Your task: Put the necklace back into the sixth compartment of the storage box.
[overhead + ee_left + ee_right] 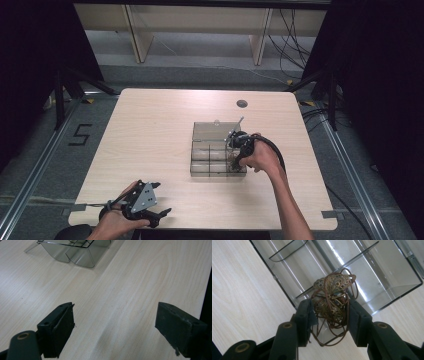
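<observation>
The right gripper [329,312] clamps its jaws on a brass filigree pendant [332,292] over the clear organizer box [210,132], center frame, ready to drop it in; left gripper [115,327] idles open, lower left.

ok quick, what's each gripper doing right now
left gripper: open, nothing between its fingers, above bare table.
right gripper: shut on a brass filigree pendant with its cord, over the clear compartment box.

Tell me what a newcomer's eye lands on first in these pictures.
The bronze filigree pendant, tangled in its brown cord, clamped in the right hand-held gripper above the clear compartment box at the table's middle right. Next, the left hand-held gripper, jaws wide apart, at the near left edge.
</observation>
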Demonstrator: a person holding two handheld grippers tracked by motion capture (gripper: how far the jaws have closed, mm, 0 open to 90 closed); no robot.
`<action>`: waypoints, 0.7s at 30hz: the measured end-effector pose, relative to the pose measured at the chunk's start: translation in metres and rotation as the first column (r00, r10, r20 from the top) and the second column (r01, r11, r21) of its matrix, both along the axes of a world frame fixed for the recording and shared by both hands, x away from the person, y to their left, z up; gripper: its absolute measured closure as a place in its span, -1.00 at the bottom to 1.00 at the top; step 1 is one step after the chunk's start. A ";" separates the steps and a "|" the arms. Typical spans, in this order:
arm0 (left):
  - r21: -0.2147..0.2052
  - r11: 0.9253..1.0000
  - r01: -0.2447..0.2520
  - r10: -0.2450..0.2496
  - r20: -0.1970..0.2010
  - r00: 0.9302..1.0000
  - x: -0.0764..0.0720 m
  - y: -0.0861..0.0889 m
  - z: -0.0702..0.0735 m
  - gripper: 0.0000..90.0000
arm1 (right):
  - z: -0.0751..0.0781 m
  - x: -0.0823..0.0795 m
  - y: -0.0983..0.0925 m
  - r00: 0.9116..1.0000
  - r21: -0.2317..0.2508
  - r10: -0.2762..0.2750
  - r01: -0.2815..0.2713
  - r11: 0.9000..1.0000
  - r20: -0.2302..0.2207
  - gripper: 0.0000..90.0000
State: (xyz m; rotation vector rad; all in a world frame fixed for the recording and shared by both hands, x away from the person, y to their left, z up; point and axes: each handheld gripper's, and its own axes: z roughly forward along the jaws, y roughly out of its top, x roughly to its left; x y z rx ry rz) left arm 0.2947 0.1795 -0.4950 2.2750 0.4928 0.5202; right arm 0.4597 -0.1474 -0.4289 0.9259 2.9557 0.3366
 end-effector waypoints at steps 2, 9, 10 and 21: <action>-0.002 1.000 0.002 -0.002 0.003 1.000 0.000 0.000 0.000 -0.67 | -0.001 0.001 0.000 1.000 0.001 -0.003 0.003 1.000 -0.009 0.30; -0.008 1.000 0.002 -0.002 0.001 1.000 0.000 0.000 -0.001 -0.67 | -0.011 0.004 0.000 1.000 0.010 -0.001 0.002 1.000 -0.027 0.30; -0.008 1.000 0.002 -0.002 0.001 1.000 0.000 0.000 0.000 -0.67 | -0.011 0.005 -0.001 0.999 0.019 -0.019 0.019 1.000 -0.029 0.29; -0.015 1.000 0.002 -0.002 -0.005 1.000 0.000 -0.001 -0.001 -0.67 | -0.001 0.001 -0.008 0.999 0.059 -0.042 0.041 0.997 0.010 0.02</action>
